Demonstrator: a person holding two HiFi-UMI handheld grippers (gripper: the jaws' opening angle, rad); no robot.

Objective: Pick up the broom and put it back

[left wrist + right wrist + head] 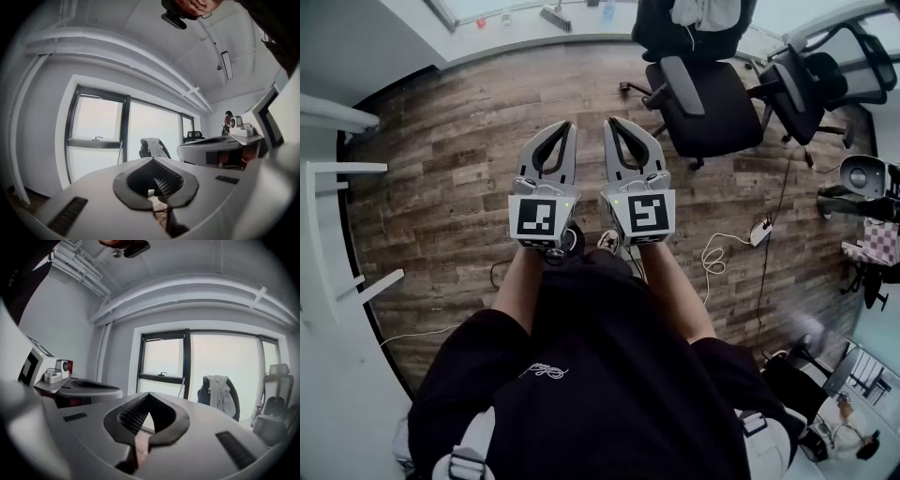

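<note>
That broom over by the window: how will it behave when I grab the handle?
The broom appears to lean against the window, so it may slide sideways when nudged. Its thin, long handle probably swings bristle-heavy if gripped high.

Head view: steeply down on brown wood-plank floor [441, 187]. Gripper views: level, sharing dark-framed window [101, 124], cloth-draped black chair [218, 397].
</note>
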